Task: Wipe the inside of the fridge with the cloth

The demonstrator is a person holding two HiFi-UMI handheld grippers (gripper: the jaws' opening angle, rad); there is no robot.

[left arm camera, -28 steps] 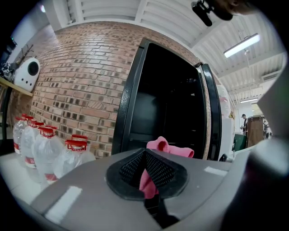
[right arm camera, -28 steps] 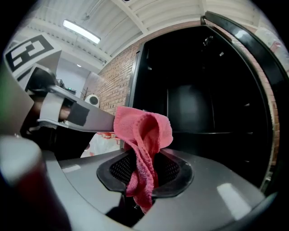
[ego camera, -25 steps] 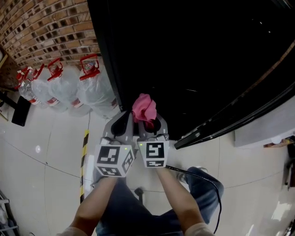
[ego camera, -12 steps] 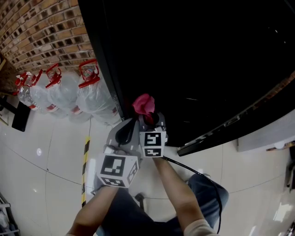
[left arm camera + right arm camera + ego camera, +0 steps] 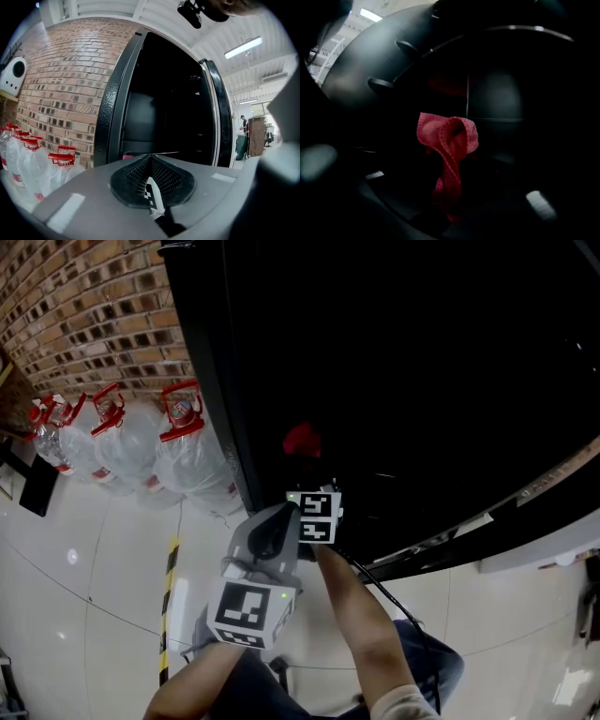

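Observation:
The black fridge (image 5: 394,352) stands open, its inside very dark. My right gripper (image 5: 306,476) reaches past the fridge's front edge, shut on a red cloth (image 5: 302,440) that bunches up beyond its tips. In the right gripper view the cloth (image 5: 447,140) hangs folded from the right gripper (image 5: 446,208), with dark fridge walls and a shelf line behind it. My left gripper (image 5: 283,514) stays outside, lower and to the left of the right one. In the left gripper view the left gripper (image 5: 151,183) has its ribbed pads pressed together, shut on nothing, facing the fridge opening (image 5: 164,112).
Several large water bottles with red caps (image 5: 178,442) stand against the brick wall (image 5: 84,315) left of the fridge. Yellow-black tape (image 5: 170,592) runs along the pale tiled floor. The open fridge door (image 5: 534,488) stretches to the right. A cable (image 5: 380,594) trails from the right gripper.
The right gripper has pushed forward with the cloth from the fridge's edge into the dark interior. The left gripper has dropped back and lower, away from the right one.

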